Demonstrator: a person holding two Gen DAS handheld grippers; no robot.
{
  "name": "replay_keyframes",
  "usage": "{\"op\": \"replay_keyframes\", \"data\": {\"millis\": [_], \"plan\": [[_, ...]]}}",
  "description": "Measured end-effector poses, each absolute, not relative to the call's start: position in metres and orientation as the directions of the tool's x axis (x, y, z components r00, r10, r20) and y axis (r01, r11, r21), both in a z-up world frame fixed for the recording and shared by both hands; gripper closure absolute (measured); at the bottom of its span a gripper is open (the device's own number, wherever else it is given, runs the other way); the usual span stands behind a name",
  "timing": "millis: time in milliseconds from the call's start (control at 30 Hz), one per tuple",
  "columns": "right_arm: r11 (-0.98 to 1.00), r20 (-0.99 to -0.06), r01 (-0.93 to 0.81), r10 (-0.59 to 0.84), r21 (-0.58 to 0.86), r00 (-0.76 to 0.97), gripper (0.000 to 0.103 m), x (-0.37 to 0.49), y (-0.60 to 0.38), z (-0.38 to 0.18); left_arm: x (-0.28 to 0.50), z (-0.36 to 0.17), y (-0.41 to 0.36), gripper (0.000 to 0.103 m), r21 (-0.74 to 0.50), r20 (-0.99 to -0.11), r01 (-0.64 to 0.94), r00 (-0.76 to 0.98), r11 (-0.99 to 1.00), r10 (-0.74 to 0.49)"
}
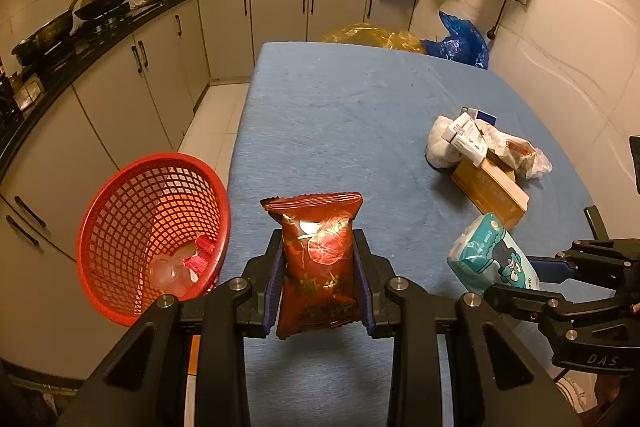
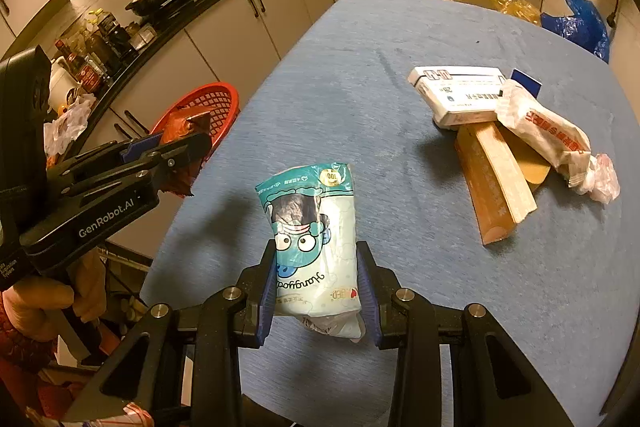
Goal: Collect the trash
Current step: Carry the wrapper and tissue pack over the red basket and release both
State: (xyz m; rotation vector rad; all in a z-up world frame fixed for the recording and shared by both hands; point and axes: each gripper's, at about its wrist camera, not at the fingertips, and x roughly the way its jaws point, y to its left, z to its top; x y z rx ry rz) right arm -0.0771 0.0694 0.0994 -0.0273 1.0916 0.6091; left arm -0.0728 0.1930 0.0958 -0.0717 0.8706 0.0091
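Observation:
My left gripper (image 1: 319,279) is shut on a red snack packet (image 1: 318,259) and holds it above the blue table's (image 1: 340,115) near left edge. A red mesh basket (image 1: 152,231) hangs just left of it, beside the table, with a clear cup and a red wrapper inside. My right gripper (image 2: 318,291) is shut on a teal and white tissue pack (image 2: 316,239) above the table's near part. The tissue pack (image 1: 492,255) and the right gripper (image 1: 532,279) also show in the left wrist view. The left gripper (image 2: 176,155) with the packet shows in the right wrist view in front of the basket (image 2: 208,107).
A heap of trash lies at the table's right: a white box (image 2: 460,95), an orange box (image 2: 492,179), a white printed bag (image 2: 548,135). Kitchen cabinets and a counter with pans run along the left. Yellow and blue bags (image 1: 460,43) sit beyond the far edge.

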Motion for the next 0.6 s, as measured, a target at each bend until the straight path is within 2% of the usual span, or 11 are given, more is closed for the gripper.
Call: {"op": "replay_keyframes", "data": {"millis": [600], "plan": [[0.815, -0.834, -0.514, 0.463, 0.268, 0.299, 0.064, -0.072, 0.103, 0.105, -0.084, 0.103, 0.231, 0.073, -0.063, -0.751, -0.091, 0.66, 0.994, 0.012]]}}
